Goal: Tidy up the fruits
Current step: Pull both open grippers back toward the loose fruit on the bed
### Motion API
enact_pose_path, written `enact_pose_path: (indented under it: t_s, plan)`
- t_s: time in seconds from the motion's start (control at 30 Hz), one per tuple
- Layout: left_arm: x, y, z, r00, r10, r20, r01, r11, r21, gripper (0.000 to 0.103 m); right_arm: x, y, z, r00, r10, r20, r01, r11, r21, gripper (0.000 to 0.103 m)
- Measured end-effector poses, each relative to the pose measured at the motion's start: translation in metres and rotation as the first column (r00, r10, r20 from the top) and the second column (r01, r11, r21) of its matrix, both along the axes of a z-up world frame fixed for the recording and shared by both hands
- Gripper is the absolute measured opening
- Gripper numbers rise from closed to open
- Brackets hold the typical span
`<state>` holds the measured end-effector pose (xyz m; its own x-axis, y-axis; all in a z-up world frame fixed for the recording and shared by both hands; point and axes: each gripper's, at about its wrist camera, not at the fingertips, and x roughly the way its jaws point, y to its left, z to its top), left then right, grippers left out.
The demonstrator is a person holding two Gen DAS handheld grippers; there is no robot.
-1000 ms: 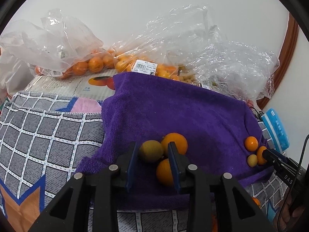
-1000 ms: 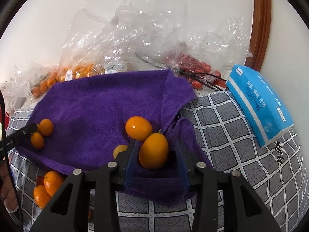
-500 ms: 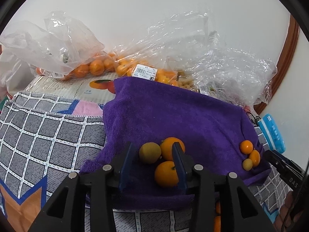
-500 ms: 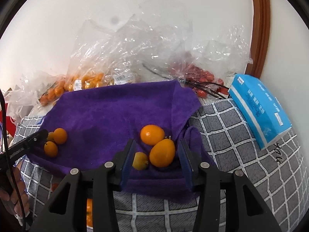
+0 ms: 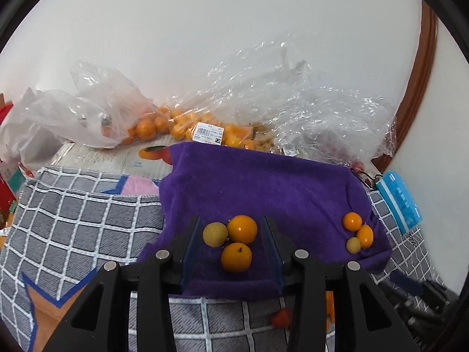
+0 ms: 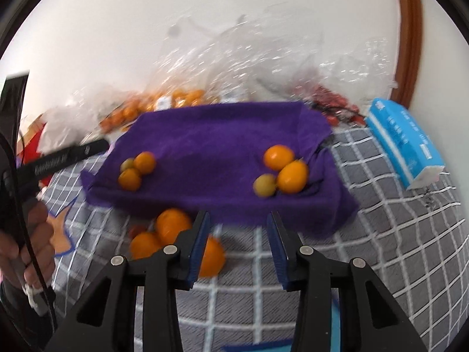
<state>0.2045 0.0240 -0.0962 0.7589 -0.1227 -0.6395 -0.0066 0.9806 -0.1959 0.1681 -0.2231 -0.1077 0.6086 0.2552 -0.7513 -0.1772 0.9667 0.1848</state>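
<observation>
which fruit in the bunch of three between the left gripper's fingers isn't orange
The yellow-green fruit, at the left of the trio on the purple towel. The two oranges beside it are bright orange; it is dull and smaller.

Blue tissue pack [image 6: 406,149] on grey checked blanket [image 6: 395,234], beside brown wooden frame [image 5: 416,88].

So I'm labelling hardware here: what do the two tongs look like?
Both tongs, left and right, are matte black plastic with triangular cutouts, silver round screws and blue finger pads. In the right wrist view, the left one's handle carries white lettering and a black cable.
</observation>
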Motion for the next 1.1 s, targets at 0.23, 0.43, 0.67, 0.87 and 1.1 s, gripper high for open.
enact_pose_path:
  t_s: [0.23, 0.43, 0.67, 0.87, 1.1]
  plan:
    - [-0.023, 0.017, -0.012, 0.998, -0.013, -0.058, 0.013, 1.0, 0.012, 0.04, -0.013, 0.022, -0.02, 0.997, 0.063, -0.046, -0.063, 0.998, -0.004, 0.041]
    - [-0.038, 0.028, -0.035, 0.993, -0.019, -0.116, 0.017, 1.0, -0.015, 0.04, -0.009, 0.03, -0.034, 0.997, 0.055, -0.061, -0.057, 0.998, -0.025, 0.042]
    - [-0.049, 0.022, -0.062, 0.99, -0.053, -0.134, 0.051, 0.999, -0.017, 0.04, -0.003, 0.033, -0.043, 0.998, 0.053, -0.039, -0.056, 0.997, -0.062, 0.047]
    - [-0.055, 0.019, -0.075, 0.989, -0.083, -0.126, 0.079, 0.996, -0.033, 0.04, -0.004, 0.036, -0.046, 0.999, 0.05, -0.01, -0.051, 0.996, -0.069, 0.044]
    - [-0.06, 0.021, -0.073, 0.992, -0.082, -0.094, 0.078, 0.996, -0.041, 0.04, -0.008, 0.019, -0.044, 1.0, -0.009, 0.014, 0.01, 1.0, -0.023, 0.044]
